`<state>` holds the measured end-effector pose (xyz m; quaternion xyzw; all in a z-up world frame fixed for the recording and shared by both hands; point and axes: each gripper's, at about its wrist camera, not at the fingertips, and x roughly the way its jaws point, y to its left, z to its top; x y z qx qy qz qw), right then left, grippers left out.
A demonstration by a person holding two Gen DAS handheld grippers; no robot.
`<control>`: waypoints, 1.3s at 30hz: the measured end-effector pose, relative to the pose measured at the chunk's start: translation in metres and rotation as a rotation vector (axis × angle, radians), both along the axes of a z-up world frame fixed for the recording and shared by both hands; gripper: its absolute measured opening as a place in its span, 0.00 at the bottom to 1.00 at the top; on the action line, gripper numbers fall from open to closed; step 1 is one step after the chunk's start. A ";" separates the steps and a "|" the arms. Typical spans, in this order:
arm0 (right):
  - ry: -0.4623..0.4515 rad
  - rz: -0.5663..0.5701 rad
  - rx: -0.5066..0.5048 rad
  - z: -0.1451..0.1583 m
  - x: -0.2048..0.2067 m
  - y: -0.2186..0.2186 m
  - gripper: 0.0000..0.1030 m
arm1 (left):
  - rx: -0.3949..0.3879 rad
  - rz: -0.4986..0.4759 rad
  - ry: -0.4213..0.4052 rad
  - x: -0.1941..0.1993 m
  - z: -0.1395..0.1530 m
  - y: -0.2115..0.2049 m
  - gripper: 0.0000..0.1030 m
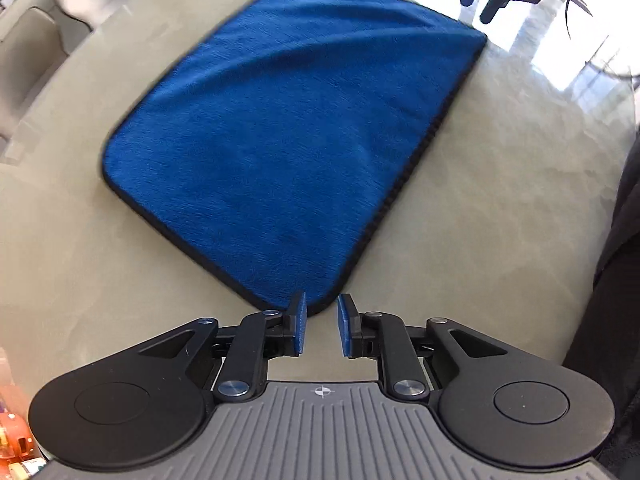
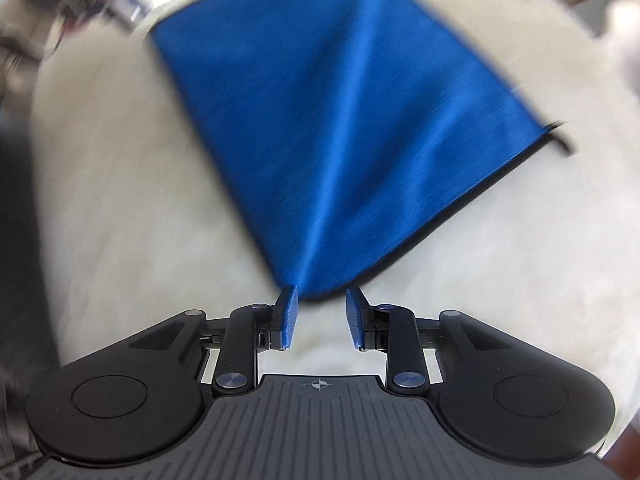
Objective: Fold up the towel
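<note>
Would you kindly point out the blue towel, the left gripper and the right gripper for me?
blue towel (image 1: 280,152): left wrist view, middle of the cloth.
left gripper (image 1: 322,330): left wrist view, gap between its open fingertips.
right gripper (image 2: 322,316): right wrist view, gap between its open fingertips.

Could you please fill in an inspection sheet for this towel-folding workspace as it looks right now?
Surface: glossy beige table, glare at its far side.
Job's things: blue towel lying spread out, black-edged, with diagonal creases.
Clutter: nothing seen on the table.
Grippers: left gripper open, at the towel's near corner; right gripper open, at another corner, view blurred.
Cables: thin dark lines at the far right of the left view, too unclear to name.
Surroundings: pale chairs beyond the table; colourful items at lower left, unidentifiable.
</note>
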<state>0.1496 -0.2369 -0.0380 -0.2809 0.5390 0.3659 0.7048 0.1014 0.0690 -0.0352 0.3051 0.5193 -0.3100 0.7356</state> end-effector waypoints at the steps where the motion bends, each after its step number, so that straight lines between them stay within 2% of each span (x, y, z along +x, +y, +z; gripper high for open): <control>1: -0.046 -0.030 0.024 0.005 0.009 0.001 0.31 | -0.011 0.009 -0.015 0.009 0.004 0.001 0.30; 2: -0.082 -0.056 0.039 0.009 0.021 0.003 0.32 | -0.017 0.011 -0.025 0.013 0.005 0.001 0.30; 3: -0.105 -0.073 0.046 0.010 0.032 0.006 0.32 | -0.041 0.025 -0.068 0.027 0.000 0.001 0.30; 7: -0.158 -0.141 0.056 0.006 0.074 0.014 0.32 | -0.106 0.136 -0.164 0.078 -0.003 -0.006 0.36; 11: -0.178 -0.232 0.116 -0.004 0.116 0.017 0.32 | -0.167 0.269 -0.178 0.120 -0.023 -0.015 0.39; 13: -0.183 -0.277 0.157 -0.010 0.126 0.015 0.32 | -0.191 0.331 -0.183 0.135 -0.032 -0.016 0.49; 17: -0.218 -0.352 0.169 -0.022 0.143 0.015 0.32 | -0.209 0.413 -0.177 0.156 -0.048 -0.017 0.51; 19: -0.202 -0.382 0.169 -0.030 0.151 0.012 0.32 | -0.209 0.439 -0.168 0.163 -0.056 -0.017 0.51; 23: -0.190 -0.400 0.160 -0.039 0.161 0.009 0.32 | -0.200 0.438 -0.147 0.173 -0.067 -0.016 0.53; 27: -0.188 -0.386 0.137 -0.045 0.166 0.007 0.32 | -0.201 0.439 -0.148 0.180 -0.072 -0.014 0.66; 29: -0.184 -0.383 0.143 -0.045 0.171 0.005 0.32 | -0.201 0.442 -0.147 0.184 -0.074 -0.012 0.69; 32: -0.218 -0.364 0.104 -0.044 0.177 0.001 0.45 | -0.208 0.439 -0.141 0.189 -0.078 -0.009 0.73; 39: -0.249 -0.390 0.057 -0.042 0.200 -0.016 0.50 | -0.188 0.432 -0.168 0.193 -0.078 -0.003 0.81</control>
